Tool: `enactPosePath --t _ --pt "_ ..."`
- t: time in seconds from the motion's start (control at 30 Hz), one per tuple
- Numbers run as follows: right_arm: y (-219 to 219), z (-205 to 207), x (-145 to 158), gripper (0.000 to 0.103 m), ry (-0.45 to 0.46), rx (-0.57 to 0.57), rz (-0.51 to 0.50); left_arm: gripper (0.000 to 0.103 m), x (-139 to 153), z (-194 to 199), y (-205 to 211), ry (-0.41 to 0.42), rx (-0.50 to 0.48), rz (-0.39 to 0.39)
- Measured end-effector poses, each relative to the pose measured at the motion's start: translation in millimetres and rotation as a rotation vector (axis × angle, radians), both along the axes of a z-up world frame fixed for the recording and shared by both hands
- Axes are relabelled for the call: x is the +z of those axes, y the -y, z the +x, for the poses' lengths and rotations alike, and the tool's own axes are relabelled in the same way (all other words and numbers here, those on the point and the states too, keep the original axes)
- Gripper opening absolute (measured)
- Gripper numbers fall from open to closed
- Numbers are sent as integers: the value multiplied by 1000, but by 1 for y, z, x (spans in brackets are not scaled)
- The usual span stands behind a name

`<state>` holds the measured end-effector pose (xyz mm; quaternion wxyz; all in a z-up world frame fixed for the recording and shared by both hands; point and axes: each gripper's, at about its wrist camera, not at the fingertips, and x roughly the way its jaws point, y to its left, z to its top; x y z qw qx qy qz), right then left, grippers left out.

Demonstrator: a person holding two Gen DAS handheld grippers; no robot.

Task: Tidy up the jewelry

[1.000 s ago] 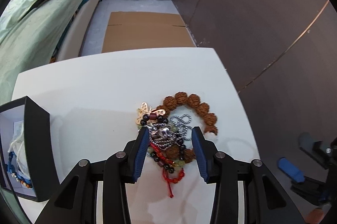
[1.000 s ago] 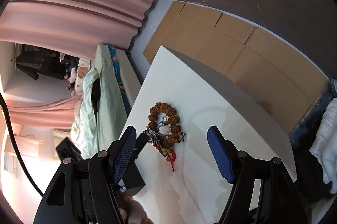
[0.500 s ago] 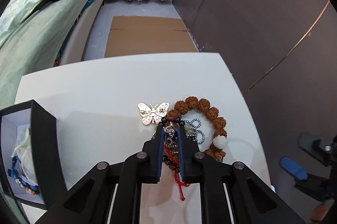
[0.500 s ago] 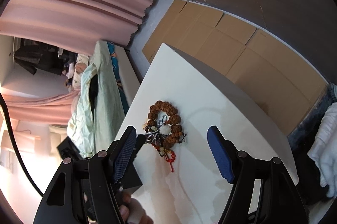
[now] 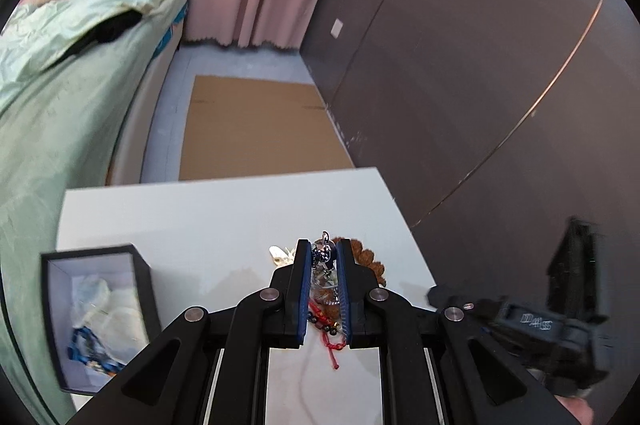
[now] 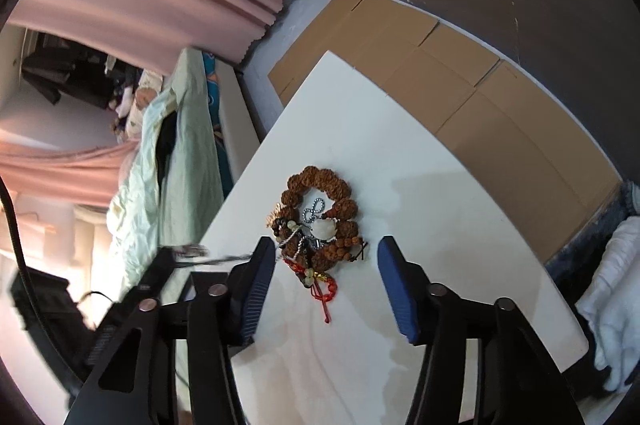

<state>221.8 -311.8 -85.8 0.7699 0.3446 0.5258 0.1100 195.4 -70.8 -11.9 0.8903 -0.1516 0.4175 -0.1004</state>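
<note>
My left gripper is shut on a silver pendant piece and holds it above the white table. A pile of jewelry lies below it: a brown seed-bead bracelet, a silver chain, a white bead, dark beads and a red knotted cord. A gold butterfly brooch peeks out left of the left fingers. My right gripper is open, just in front of the pile. The left gripper's arm shows blurred at the left of the right wrist view.
An open black jewelry box with white lining, tissue and a blue beaded piece stands at the table's left. A bed with green bedding lies left. Cardboard covers the floor beyond the table. A dark wall runs on the right.
My left gripper closed on the silver pendant and lifted it off the pile. My right gripper came closer to the jewelry and stayed open.
</note>
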Motion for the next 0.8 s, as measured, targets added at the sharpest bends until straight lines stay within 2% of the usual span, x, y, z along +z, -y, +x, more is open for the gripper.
enactPosePath --t 0.17,0.33,0.43,0.53,0.8 --pt "-16 4 -4 54 -2 25 -58 13 20 -12 -20 52 1 -36" --pt "-26 12 -10 54 40 36 -51 13 35 -28 -45 121 14 -100" --pt "-33 17 -15 53 41 44 -122 13 35 -34 -61 156 31 -140" --pt "-40 20 -17 53 50 66 -219 13 34 -29 -79 130 46 -227" --pt "-48 35 -11 53 82 68 -323 13 70 -39 -105 229 60 -265"
